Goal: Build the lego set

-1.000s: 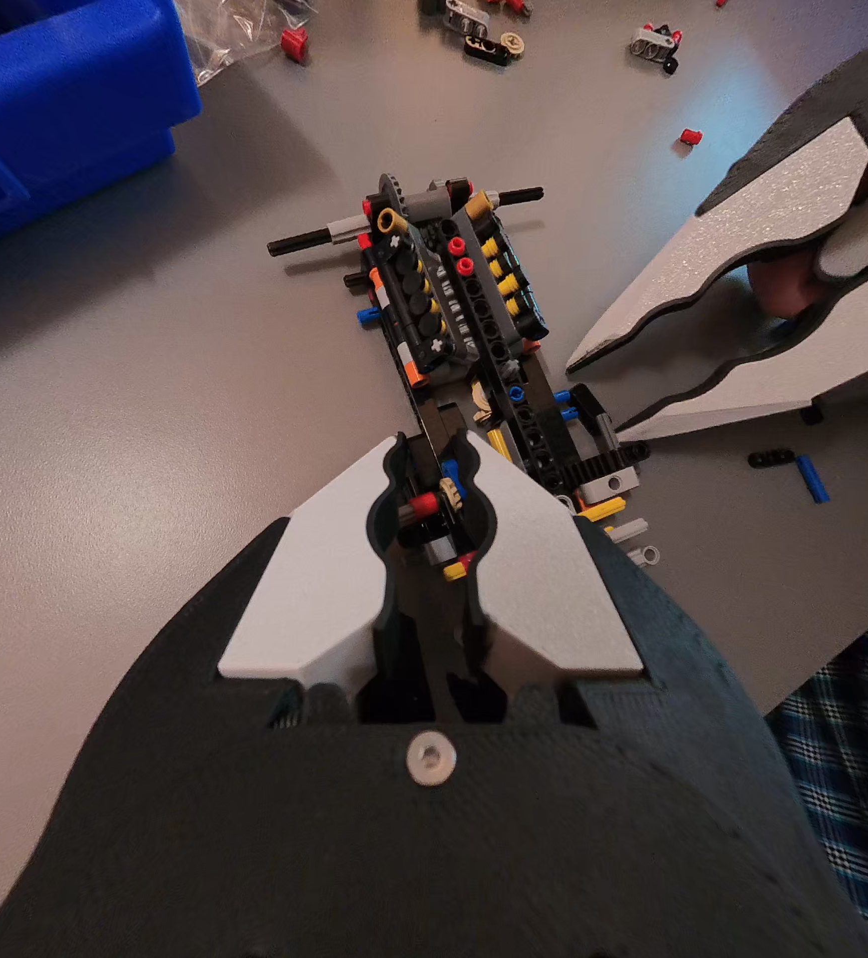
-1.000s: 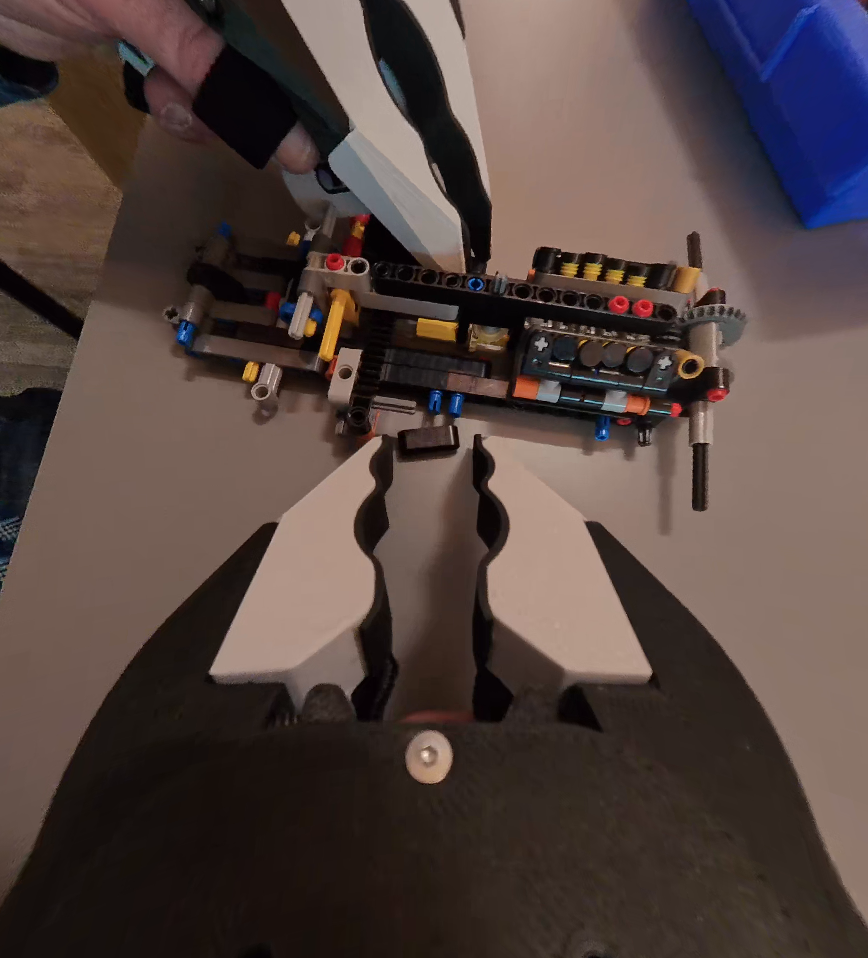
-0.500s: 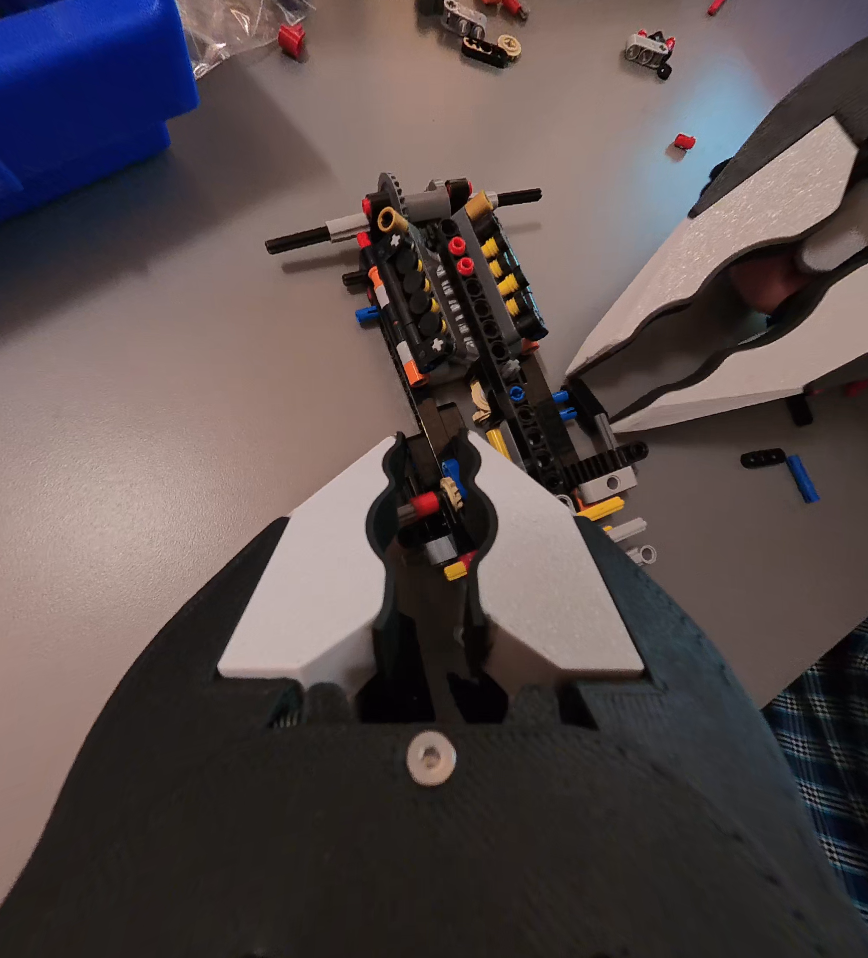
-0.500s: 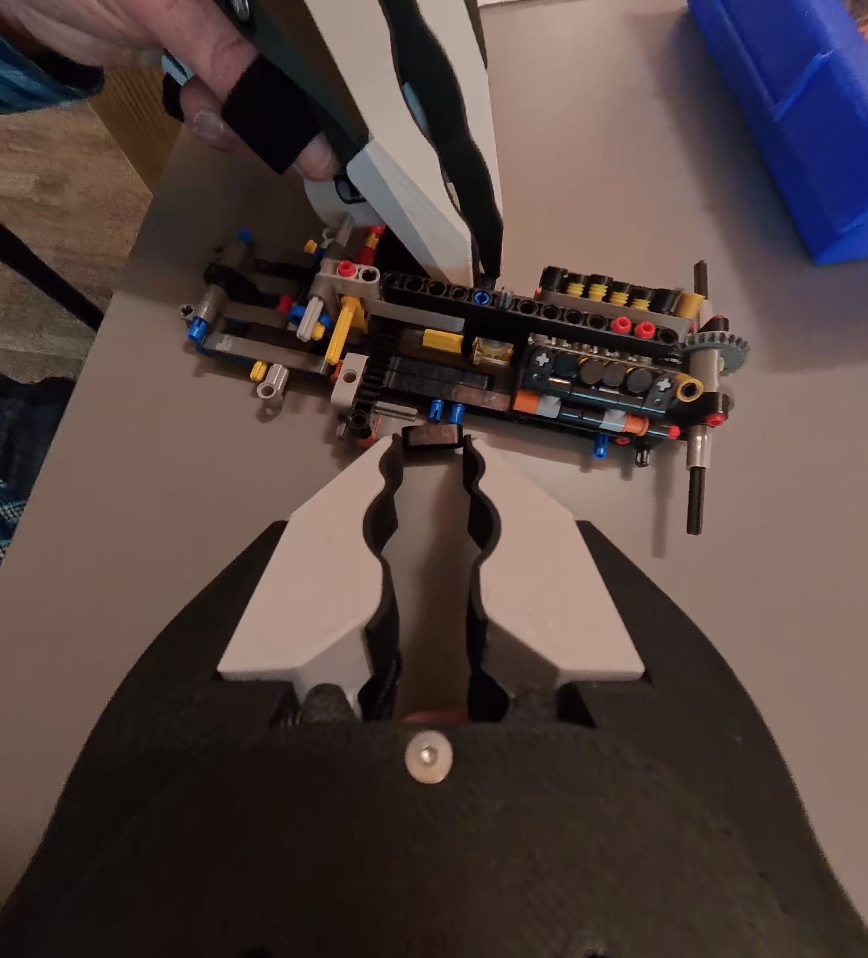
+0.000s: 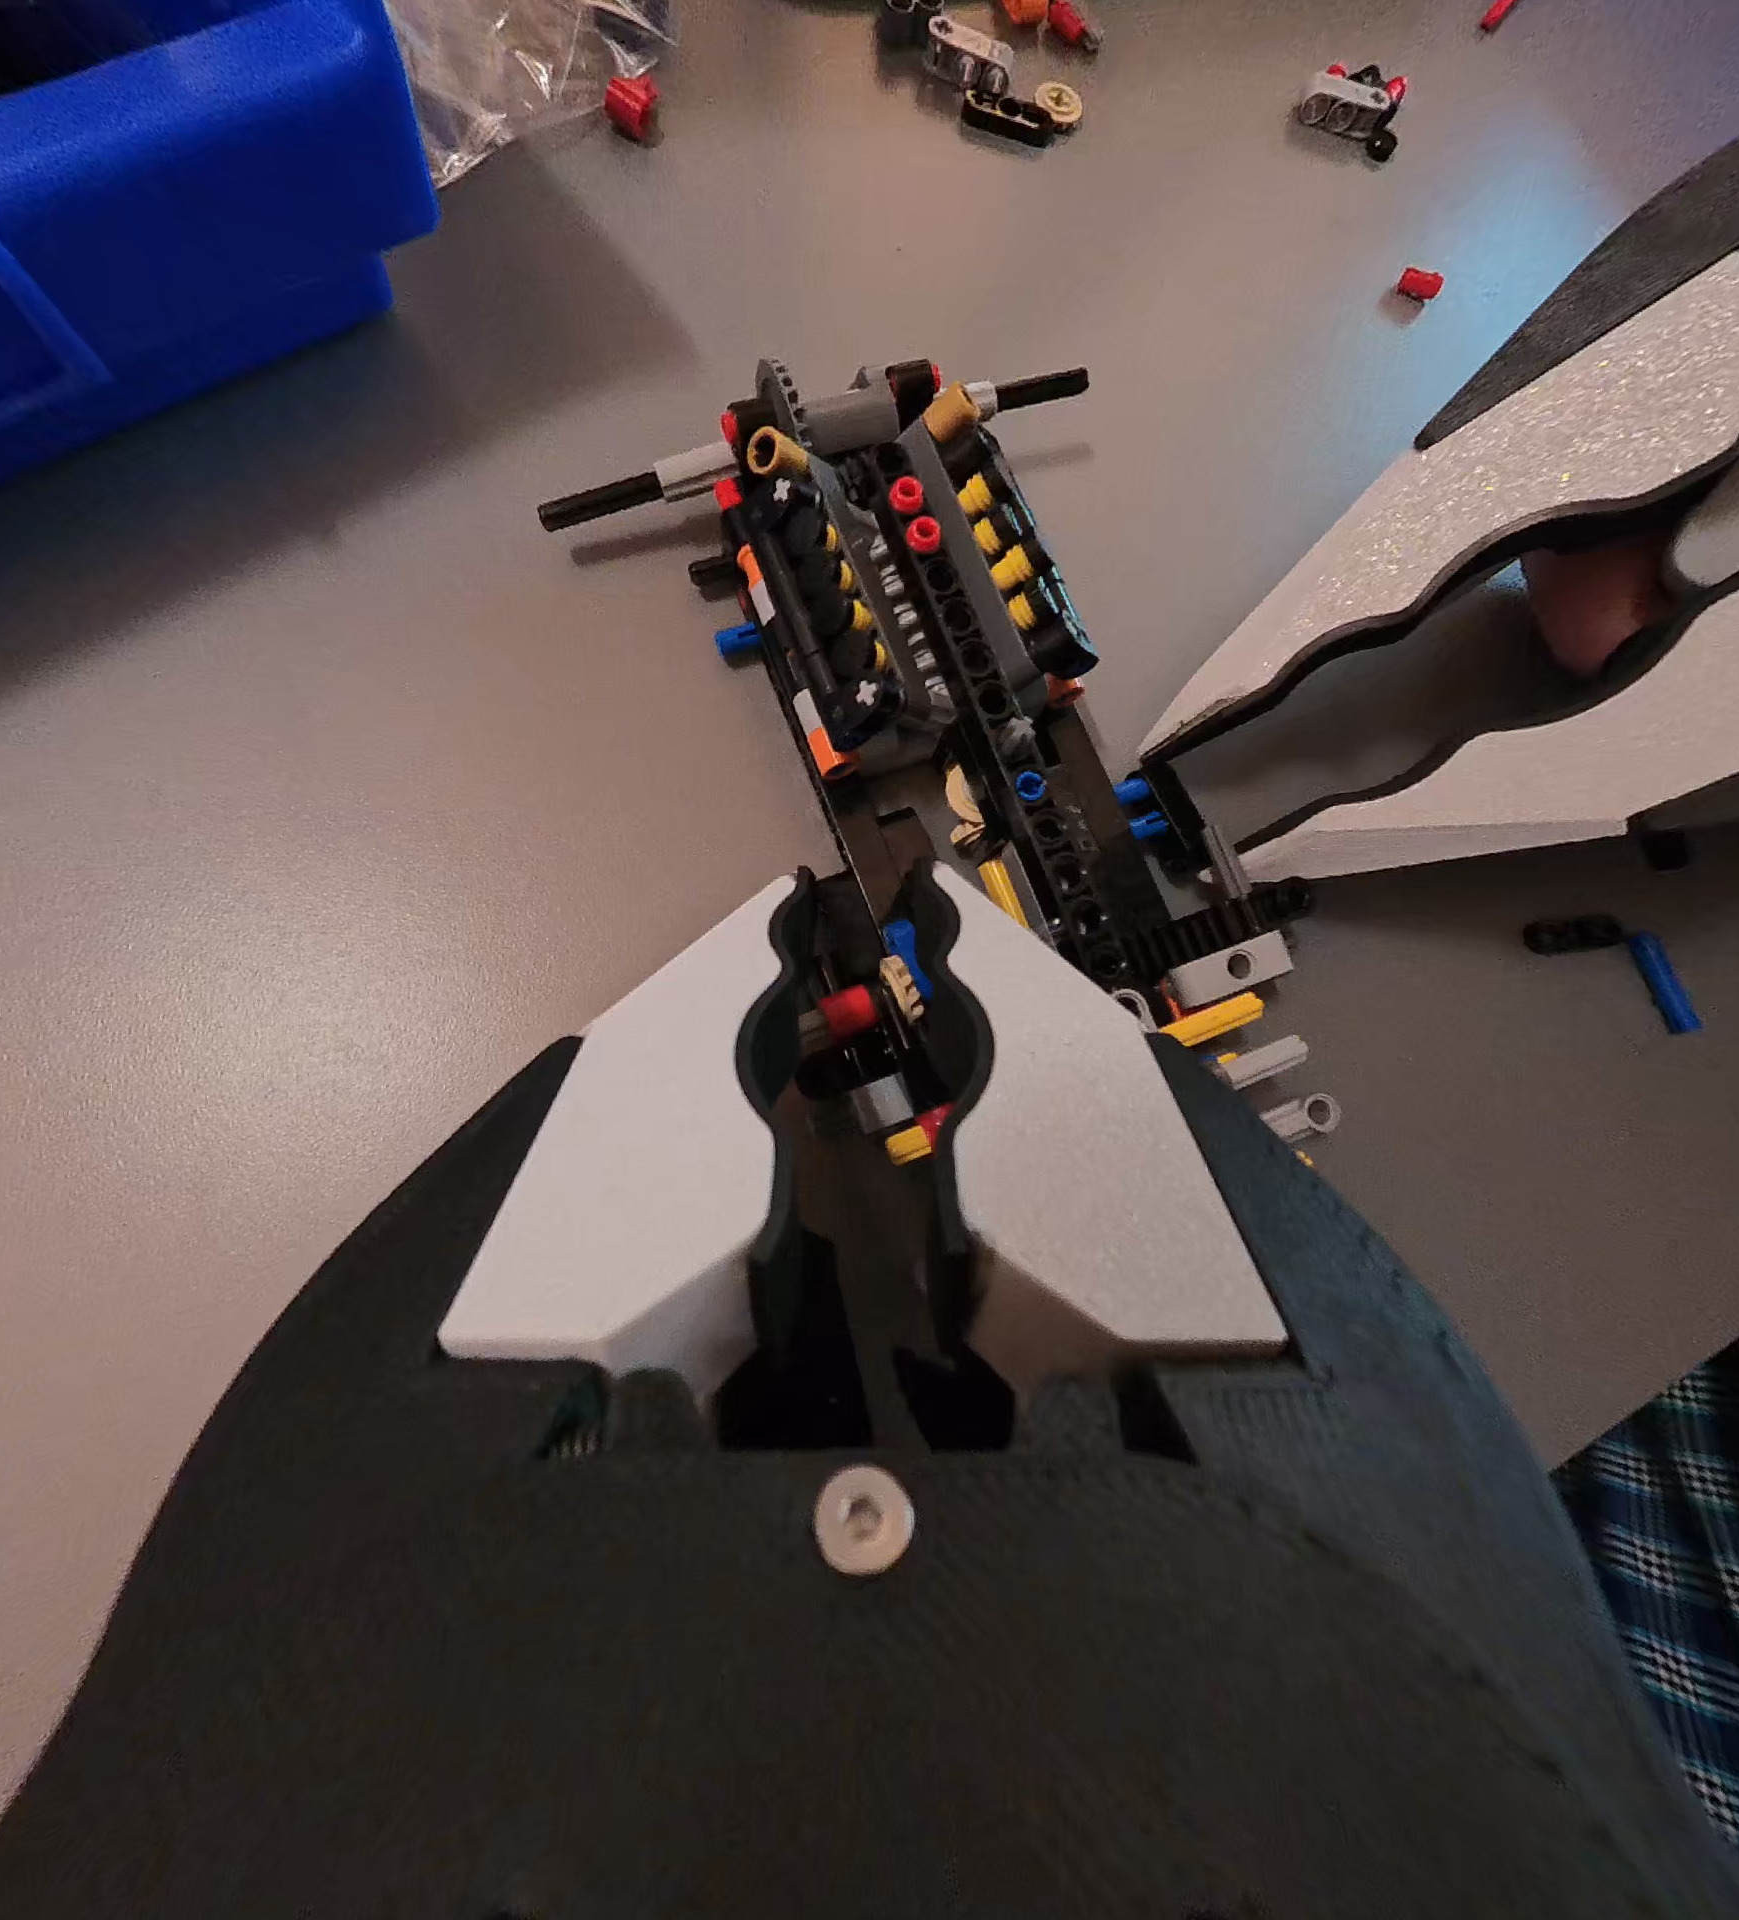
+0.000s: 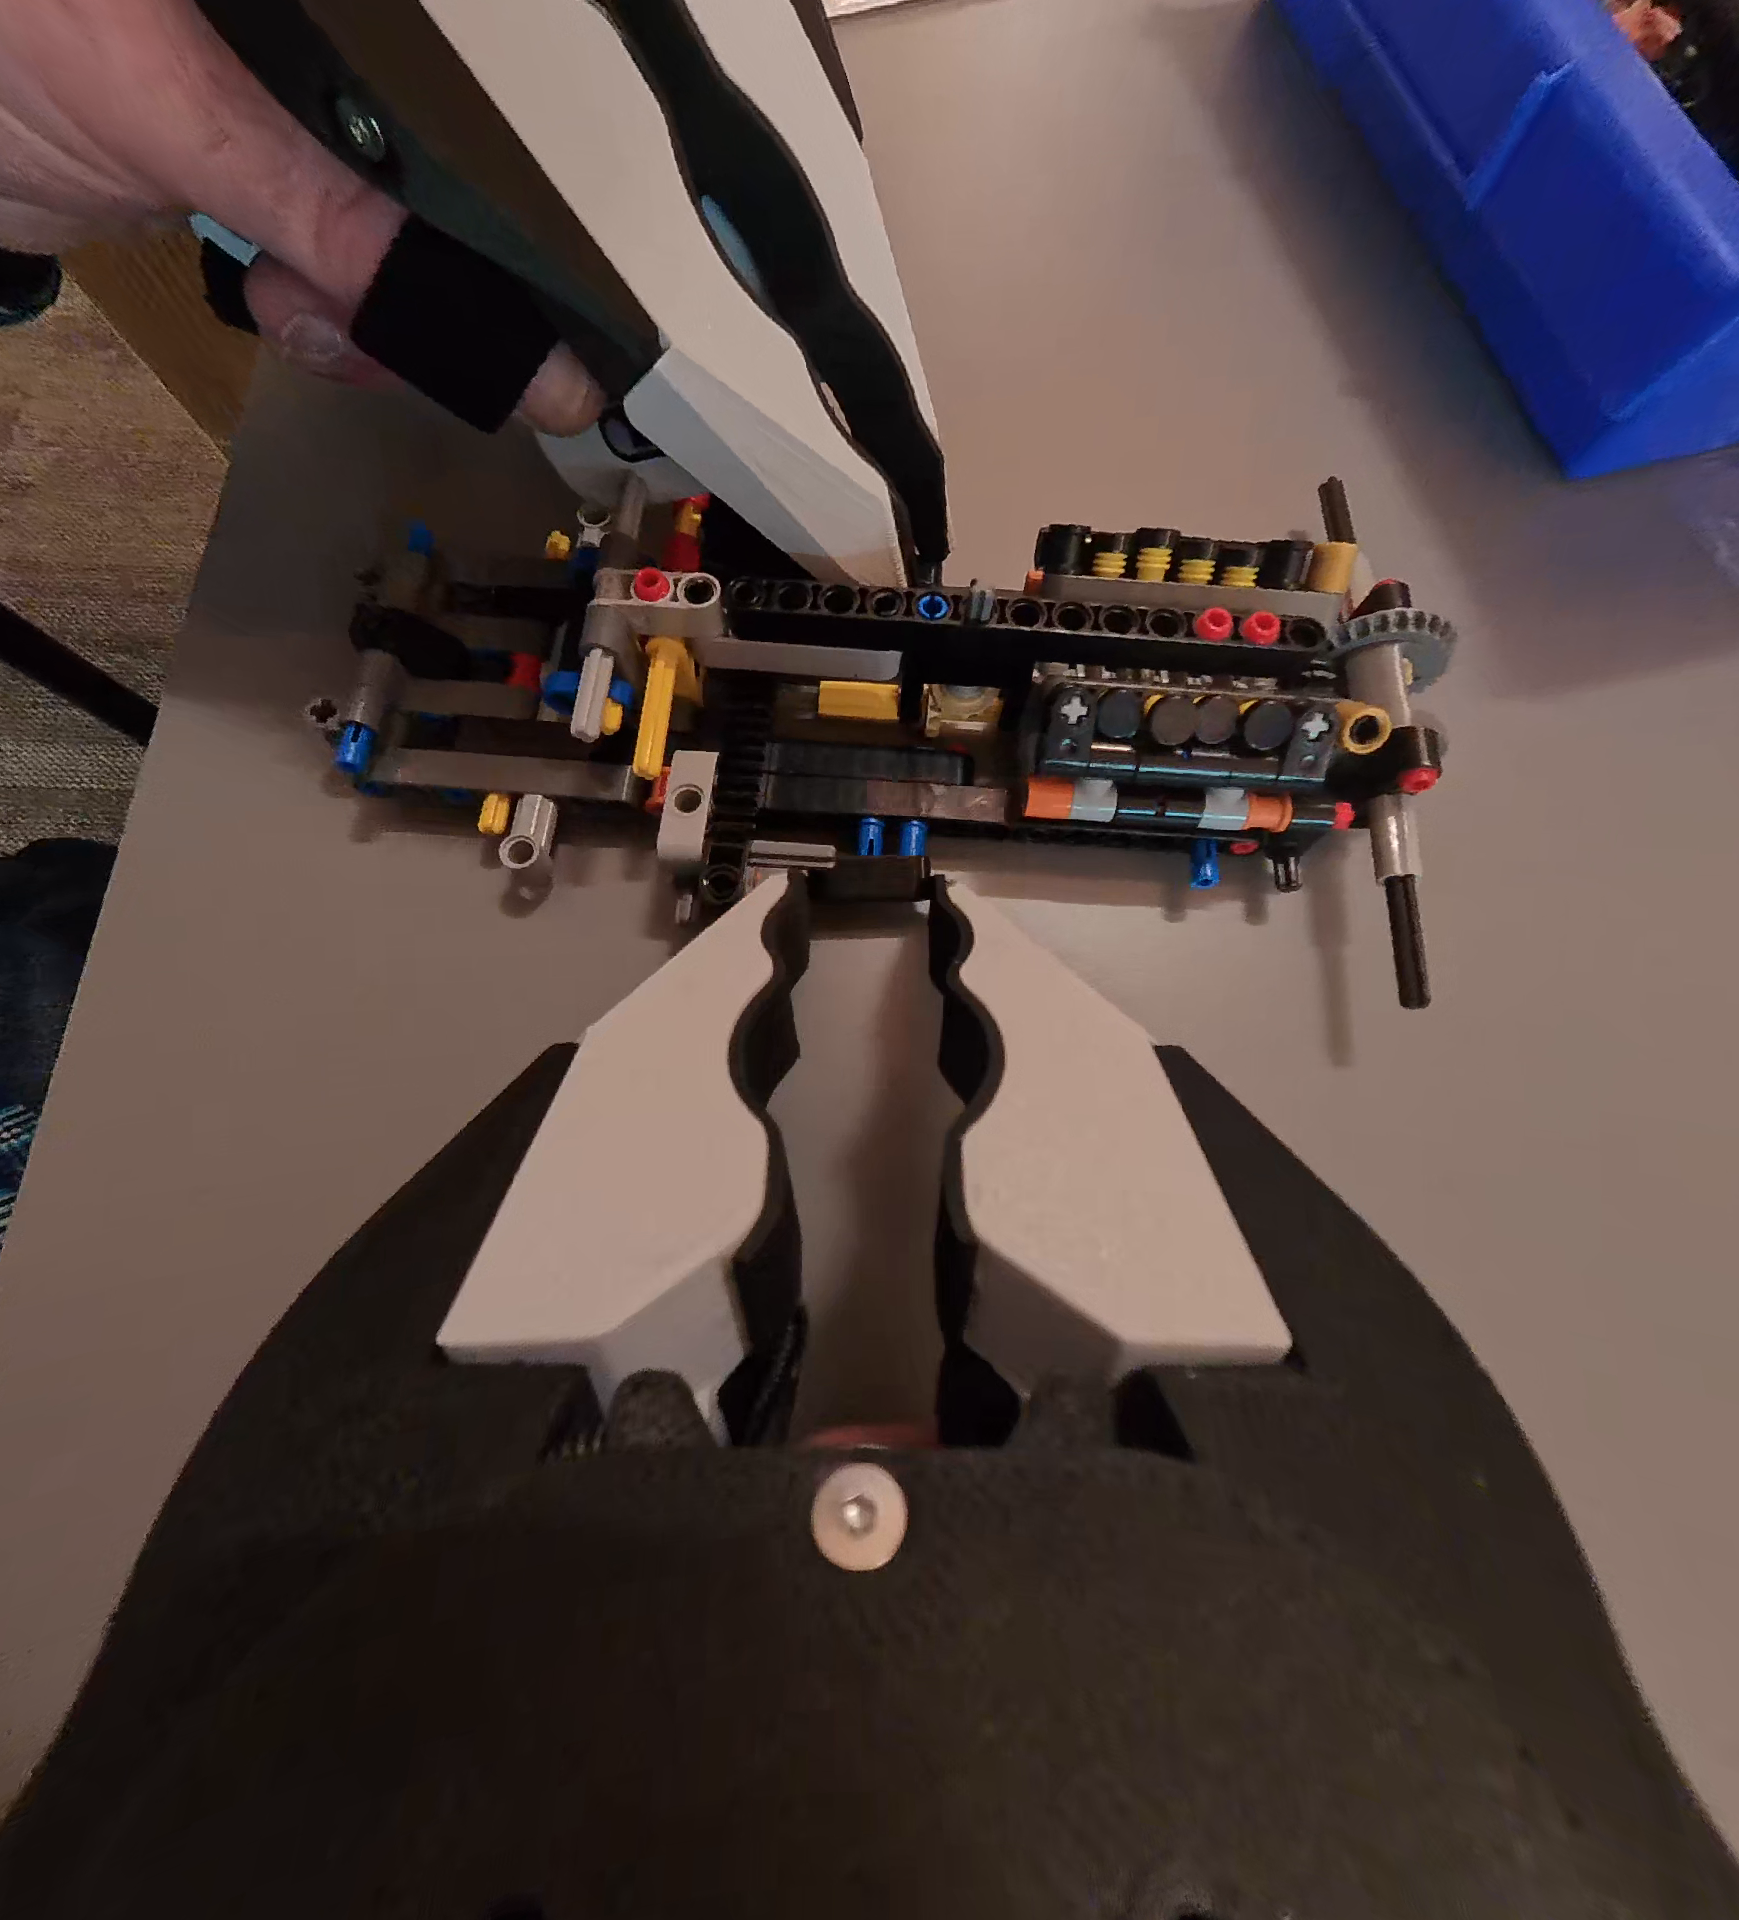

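Observation:
A long Lego chassis with black beams, yellow pistons and a grey gear lies on the grey table; it also shows in the right wrist view. My left gripper is shut on the chassis's near end, and shows in the right wrist view over the far side. My right gripper is shut on a small black piece, held against two blue pins on the chassis's side. In the left wrist view the right gripper is at the chassis's right side.
A blue bin stands at the back left, also in the right wrist view. A clear bag and loose pieces lie beyond the chassis. A blue pin lies right. The table edge is near the chassis's end. My right fingertips sit around 7 cm from my left ones.
My right gripper has moved the black piece forward from a small gap until it meets the blue pins on the chassis's side. My left gripper has kept its hold.

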{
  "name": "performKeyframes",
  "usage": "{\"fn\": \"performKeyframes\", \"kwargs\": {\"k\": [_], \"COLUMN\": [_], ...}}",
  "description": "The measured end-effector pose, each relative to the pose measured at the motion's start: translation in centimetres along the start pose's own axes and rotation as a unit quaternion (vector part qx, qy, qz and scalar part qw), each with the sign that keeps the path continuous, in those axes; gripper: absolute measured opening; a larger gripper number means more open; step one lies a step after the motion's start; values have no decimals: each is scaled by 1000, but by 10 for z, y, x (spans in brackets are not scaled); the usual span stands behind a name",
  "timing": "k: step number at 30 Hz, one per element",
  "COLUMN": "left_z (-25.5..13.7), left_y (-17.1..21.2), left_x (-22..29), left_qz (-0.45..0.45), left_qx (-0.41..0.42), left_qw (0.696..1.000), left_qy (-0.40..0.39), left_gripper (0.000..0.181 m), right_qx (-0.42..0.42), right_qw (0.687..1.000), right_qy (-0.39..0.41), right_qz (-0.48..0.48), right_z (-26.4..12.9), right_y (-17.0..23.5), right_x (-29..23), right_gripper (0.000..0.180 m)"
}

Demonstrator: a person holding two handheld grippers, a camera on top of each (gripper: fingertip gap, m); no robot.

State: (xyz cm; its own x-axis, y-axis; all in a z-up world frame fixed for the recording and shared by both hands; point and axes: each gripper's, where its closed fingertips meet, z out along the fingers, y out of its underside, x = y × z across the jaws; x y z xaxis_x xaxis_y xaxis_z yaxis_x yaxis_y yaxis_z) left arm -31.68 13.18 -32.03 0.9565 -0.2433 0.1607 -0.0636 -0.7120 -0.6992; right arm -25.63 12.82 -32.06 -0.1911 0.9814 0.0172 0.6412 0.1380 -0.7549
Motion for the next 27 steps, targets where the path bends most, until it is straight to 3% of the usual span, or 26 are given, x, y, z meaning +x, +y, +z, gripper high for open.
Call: {"fn": "performKeyframes", "kwargs": {"k": [27], "left_z": [-2], "left_y": [0], "left_x": [-2], "left_qz": [-9], "left_qx": [23], "left_qw": [999], "left_qy": [-21], "left_gripper": [15], "right_qx": [0], "right_qw": [1000], "right_qy": [11], "right_qz": [-23], "right_z": [4], "right_y": [-1], "right_x": [0], "right_gripper": [19]}}
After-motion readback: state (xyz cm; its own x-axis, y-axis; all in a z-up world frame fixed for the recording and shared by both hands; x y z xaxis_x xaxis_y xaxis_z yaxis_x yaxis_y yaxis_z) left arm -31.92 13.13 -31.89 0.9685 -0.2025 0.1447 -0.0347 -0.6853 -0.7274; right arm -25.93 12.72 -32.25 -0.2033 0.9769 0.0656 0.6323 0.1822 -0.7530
